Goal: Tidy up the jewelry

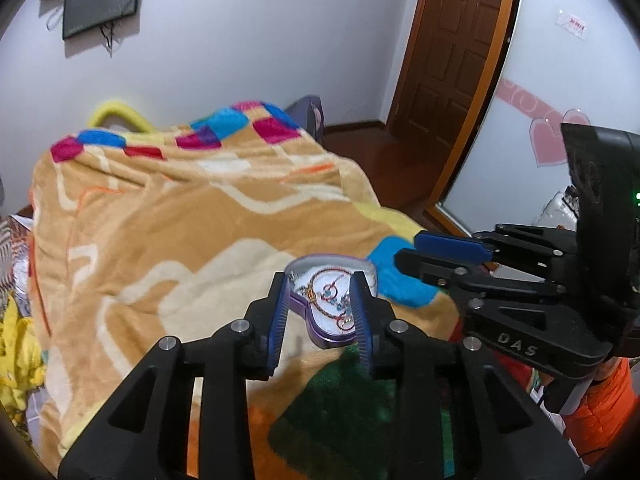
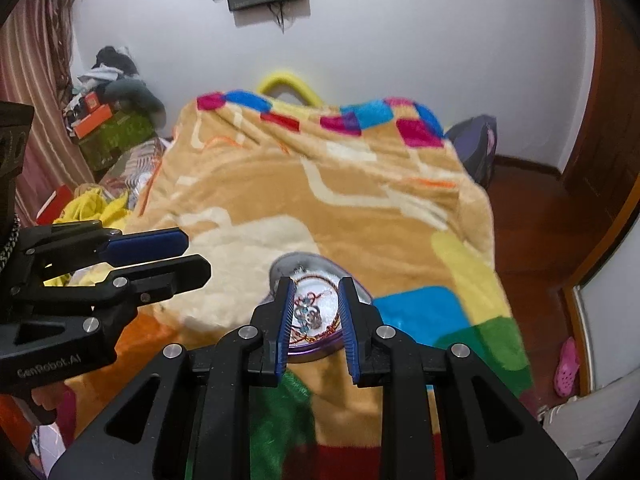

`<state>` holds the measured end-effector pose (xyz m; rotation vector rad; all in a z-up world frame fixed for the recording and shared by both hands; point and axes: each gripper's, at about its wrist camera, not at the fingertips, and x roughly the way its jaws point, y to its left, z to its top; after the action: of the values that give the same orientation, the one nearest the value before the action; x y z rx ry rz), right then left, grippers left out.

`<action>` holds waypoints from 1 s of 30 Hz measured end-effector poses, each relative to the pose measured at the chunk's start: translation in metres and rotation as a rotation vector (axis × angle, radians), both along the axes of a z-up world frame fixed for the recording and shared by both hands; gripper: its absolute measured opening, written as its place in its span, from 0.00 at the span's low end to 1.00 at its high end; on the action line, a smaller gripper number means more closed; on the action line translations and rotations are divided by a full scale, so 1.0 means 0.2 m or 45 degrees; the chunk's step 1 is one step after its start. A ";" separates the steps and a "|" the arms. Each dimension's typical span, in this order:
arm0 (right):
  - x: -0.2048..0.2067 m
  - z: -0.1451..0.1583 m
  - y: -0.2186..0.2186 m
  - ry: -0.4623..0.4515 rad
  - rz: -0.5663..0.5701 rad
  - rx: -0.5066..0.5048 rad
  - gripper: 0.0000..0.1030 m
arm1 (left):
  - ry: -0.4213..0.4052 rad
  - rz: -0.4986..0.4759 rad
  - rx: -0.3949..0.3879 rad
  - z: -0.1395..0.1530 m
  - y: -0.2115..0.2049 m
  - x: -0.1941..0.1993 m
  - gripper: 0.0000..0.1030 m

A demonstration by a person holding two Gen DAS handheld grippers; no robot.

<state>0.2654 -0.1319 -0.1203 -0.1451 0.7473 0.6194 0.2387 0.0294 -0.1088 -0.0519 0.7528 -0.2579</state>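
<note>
A purple heart-shaped jewelry box (image 1: pixel 334 308) lies open on the blanket, with a white lining. Inside lie a red cord bracelet with blue beads (image 1: pixel 334 294) and other small pieces. The box also shows in the right wrist view (image 2: pixel 316 312), with the jewelry (image 2: pixel 310 314) in it. My left gripper (image 1: pixel 320 312) is open and empty, hovering just in front of the box. My right gripper (image 2: pixel 314 312) is open and empty, also just short of the box. Each gripper shows in the other's view: the right one (image 1: pixel 420 252) and the left one (image 2: pixel 188 256).
A patterned tan blanket (image 1: pixel 180 220) covers the bed. A wooden door (image 1: pixel 452 60) and floor lie to the right. Yellow clothes (image 2: pixel 92 208) and boxes (image 2: pixel 108 128) are piled at the bed's left. A pink shoe (image 2: pixel 566 368) lies on the floor.
</note>
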 end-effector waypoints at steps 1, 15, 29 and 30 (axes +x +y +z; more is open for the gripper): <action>-0.03 0.04 -0.01 -0.023 -0.004 0.015 0.20 | -0.024 0.007 0.003 0.04 0.00 -0.03 0.30; -0.60 0.64 -0.23 -0.492 -0.093 0.301 0.20 | -0.517 0.119 -0.046 0.65 0.02 -0.65 0.50; -0.93 0.73 -0.24 -0.796 -0.227 0.371 0.77 | -0.810 0.298 -0.030 0.79 0.03 -1.14 0.98; -0.94 0.72 -0.24 -0.811 -0.251 0.366 0.83 | -0.820 0.315 -0.025 0.78 0.03 -1.16 0.99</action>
<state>0.0766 -0.1804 0.0242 0.0018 0.0516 0.4475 0.0073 0.0361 0.0479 -0.0746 0.0999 -0.0360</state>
